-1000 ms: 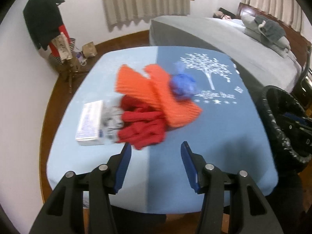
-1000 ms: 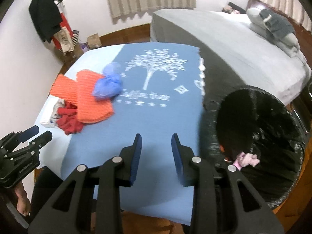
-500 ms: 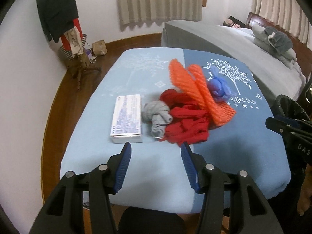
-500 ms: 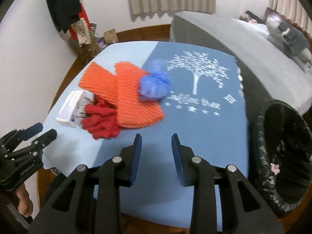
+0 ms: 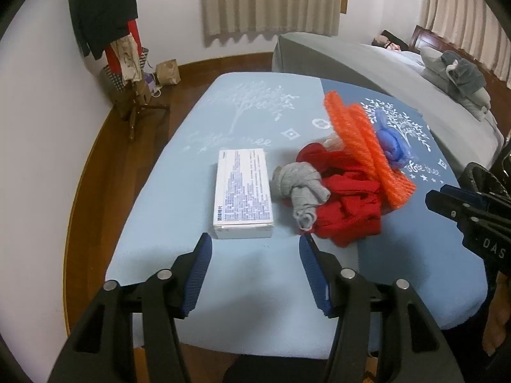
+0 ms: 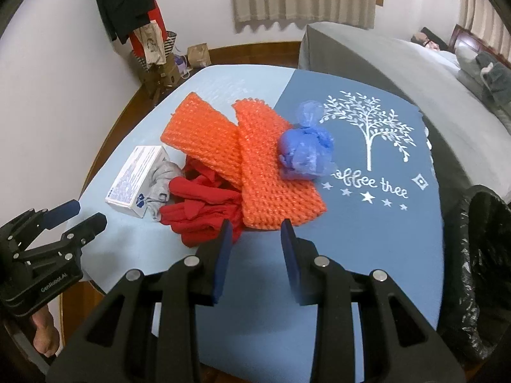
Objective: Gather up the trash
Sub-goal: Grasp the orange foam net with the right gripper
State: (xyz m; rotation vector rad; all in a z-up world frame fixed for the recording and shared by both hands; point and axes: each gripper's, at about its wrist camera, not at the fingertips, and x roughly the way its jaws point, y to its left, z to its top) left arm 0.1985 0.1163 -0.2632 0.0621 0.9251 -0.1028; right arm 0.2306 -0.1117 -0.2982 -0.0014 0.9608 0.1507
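1. Left gripper, black frame with blue ribbed pads, hangs over the near edge of the table, which is covered by a pale-blue and dark-blue cloth with white tree prints; its jaws have just been opening, stand apart, and hold nothing.
2. Right gripper, same build, hangs over the dark-blue half of the cloth; jaws parted by a narrower gap, nothing between them; its left pad lines up with the near edge of the red fabric in the right wrist view (contact cannot be judged).
3. Just beyond the left gripper: a white rectangular cardboard box with blue print, lying flat, long side running away from the camera.
4. Touching the box's right side: a knotted grey cloth bundle; it rests against a crumpled red fabric heap.
5. Over the far part of the red heap: two overlapping strips of orange foam netting.
6. At the far right of the netting, touching it: a crumpled blue plastic bag, beside the white tree print.
7. Off the table's right edge: a bin lined with a black plastic bag, partly cut off by the frame.
8. Farther back: a grey-covered bed, a coat stand with dark clothes, beige curtains.
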